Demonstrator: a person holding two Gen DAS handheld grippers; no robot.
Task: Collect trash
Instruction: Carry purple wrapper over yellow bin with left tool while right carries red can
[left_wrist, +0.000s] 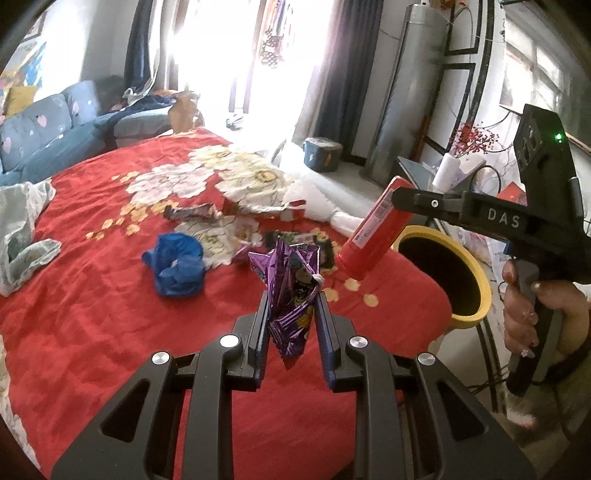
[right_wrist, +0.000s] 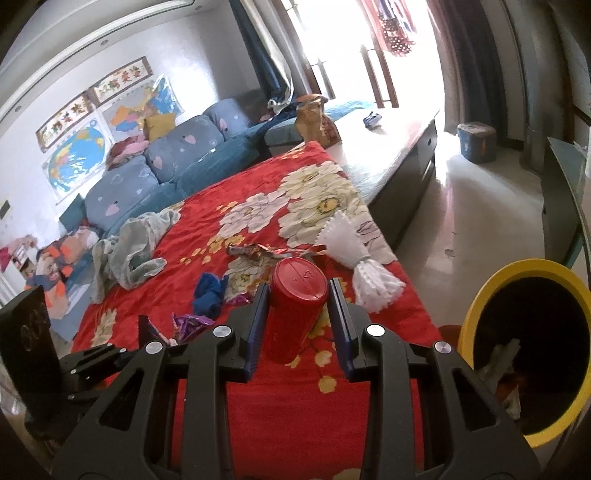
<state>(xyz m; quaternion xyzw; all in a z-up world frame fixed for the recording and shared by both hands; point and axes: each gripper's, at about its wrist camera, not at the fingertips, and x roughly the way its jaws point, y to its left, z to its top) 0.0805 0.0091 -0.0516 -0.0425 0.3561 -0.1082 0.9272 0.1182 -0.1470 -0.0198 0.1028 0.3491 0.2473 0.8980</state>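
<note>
1. Left claw (left_wrist: 291, 295) is pinched shut on a purple wrapper (left_wrist: 291, 291), held clear of the bed (left_wrist: 110, 332).
2. Right claw (right_wrist: 299, 291) clamps a red tube (right_wrist: 295, 306), tilted toward the bin (right_wrist: 491, 295), probably to drop it in.
3. Blue rag (left_wrist: 177, 269) and foil scraps (left_wrist: 192, 212) are left on the bed; nothing blocks the bin.

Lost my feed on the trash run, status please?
Left gripper shut on purple wrapper. Right gripper shut on red canister. Yellow-rimmed bin beside the bed, nothing in the way.
</note>
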